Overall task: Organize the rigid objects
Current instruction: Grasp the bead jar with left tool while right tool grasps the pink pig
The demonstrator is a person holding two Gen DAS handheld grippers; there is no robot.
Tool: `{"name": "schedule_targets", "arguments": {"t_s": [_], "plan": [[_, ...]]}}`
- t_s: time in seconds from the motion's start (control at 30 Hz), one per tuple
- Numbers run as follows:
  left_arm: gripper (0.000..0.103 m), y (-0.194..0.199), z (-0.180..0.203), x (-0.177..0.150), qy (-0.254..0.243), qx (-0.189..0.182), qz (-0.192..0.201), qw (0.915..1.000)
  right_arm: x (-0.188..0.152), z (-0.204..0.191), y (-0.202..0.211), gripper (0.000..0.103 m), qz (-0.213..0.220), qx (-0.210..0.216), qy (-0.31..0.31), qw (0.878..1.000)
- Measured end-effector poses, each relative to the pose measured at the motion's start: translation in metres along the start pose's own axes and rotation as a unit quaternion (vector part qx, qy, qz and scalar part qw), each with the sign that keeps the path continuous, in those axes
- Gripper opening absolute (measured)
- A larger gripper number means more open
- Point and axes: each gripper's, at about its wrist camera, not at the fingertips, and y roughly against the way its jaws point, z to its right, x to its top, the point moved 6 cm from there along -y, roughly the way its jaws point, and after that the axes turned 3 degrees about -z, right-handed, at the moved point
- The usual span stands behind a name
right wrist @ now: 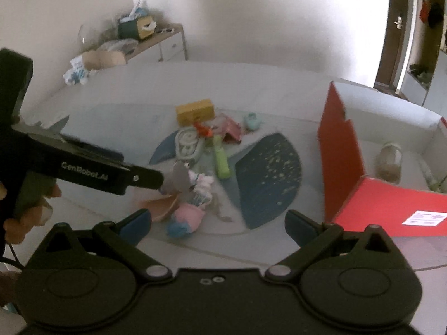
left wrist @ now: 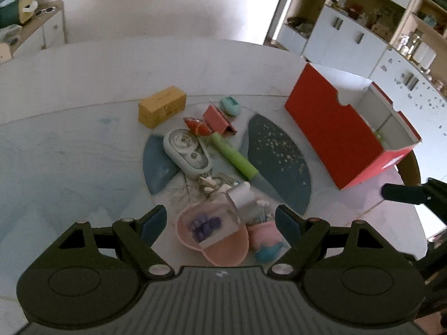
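A pile of small objects lies on the round table: a yellow box, a grey-green case, a green tube, a pink folded card, a mint oval, an orange toy and a pink heart-shaped dish with a clear block holding purple beads. My left gripper is open just above the pink dish. My right gripper is open and empty, above the table's near side. An open red box stands at the right with a jar inside.
A pink and blue toy lies right of the dish. The table has dark blue patches. A low cabinet with clutter stands by the wall. Shelves stand at the far right.
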Motion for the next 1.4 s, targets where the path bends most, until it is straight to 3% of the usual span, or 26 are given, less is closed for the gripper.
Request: {"name": "schedule_targets", "arguments": {"t_s": [0.27,0.7,0.83,1.03,1.2,1.4], "plan": [[0.085,-0.008,-0.006,-0.001,-0.042,0.023,0.024,0.9986,-0.003,-0.012,-0.029,0.088,-0.024,0.007,-0.003,1.000],[0.085,-0.025,-0.004,-0.003,-0.073,-0.011,0.019,0.9971,-0.010,-0.029,-0.061,0.067,-0.050,0.031,0.020,0.998],[0.084,-0.029,-0.004,-0.004,-0.081,-0.019,0.015,0.9964,-0.009,-0.029,-0.067,0.056,-0.054,0.042,0.017,0.997],[0.069,-0.036,-0.005,-0.002,-0.087,-0.029,0.006,0.9957,-0.008,-0.027,-0.073,0.055,-0.055,0.052,0.020,0.997],[0.068,-0.039,-0.006,0.000,-0.094,-0.026,0.006,0.9952,-0.007,-0.024,-0.078,0.055,-0.059,0.055,0.018,0.997],[0.052,-0.037,-0.003,0.002,-0.104,-0.024,0.011,0.9942,-0.008,-0.022,-0.078,0.039,-0.059,0.061,0.014,0.996]]}}
